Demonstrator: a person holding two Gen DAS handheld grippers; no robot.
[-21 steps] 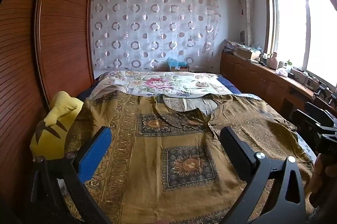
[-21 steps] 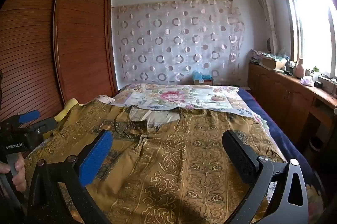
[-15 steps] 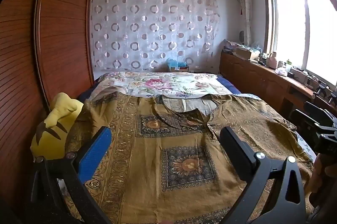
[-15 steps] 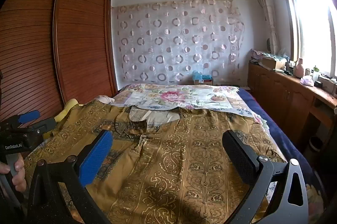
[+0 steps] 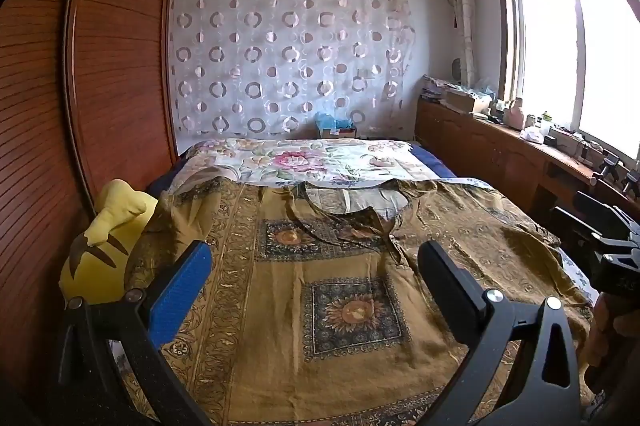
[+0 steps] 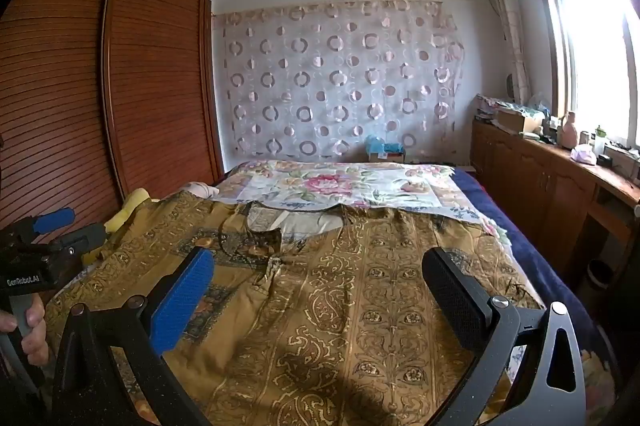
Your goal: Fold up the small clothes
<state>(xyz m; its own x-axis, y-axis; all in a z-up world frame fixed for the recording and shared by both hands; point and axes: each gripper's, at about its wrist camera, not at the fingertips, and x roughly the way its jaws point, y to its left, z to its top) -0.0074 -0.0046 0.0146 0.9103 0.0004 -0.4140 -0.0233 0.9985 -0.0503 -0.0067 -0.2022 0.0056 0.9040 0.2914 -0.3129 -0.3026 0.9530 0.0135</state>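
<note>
A brown and gold patterned garment (image 5: 320,266) lies spread flat on the bed, neckline toward the far end; it also shows in the right wrist view (image 6: 360,286). My left gripper (image 5: 314,266) is open and empty, held above the garment's near left part. My right gripper (image 6: 318,278) is open and empty above the garment's near right part. Each gripper shows at the edge of the other's view: the right one (image 5: 600,238), the left one (image 6: 44,238).
A floral bedspread (image 5: 312,162) covers the far half of the bed. A yellow plush toy (image 5: 104,242) lies at the bed's left edge by the wooden wardrobe (image 5: 100,66). A wooden cabinet (image 6: 540,178) with clutter runs along the right under the window.
Both views have barely shifted; the grippers stay open above the garment. The garment has not moved.
</note>
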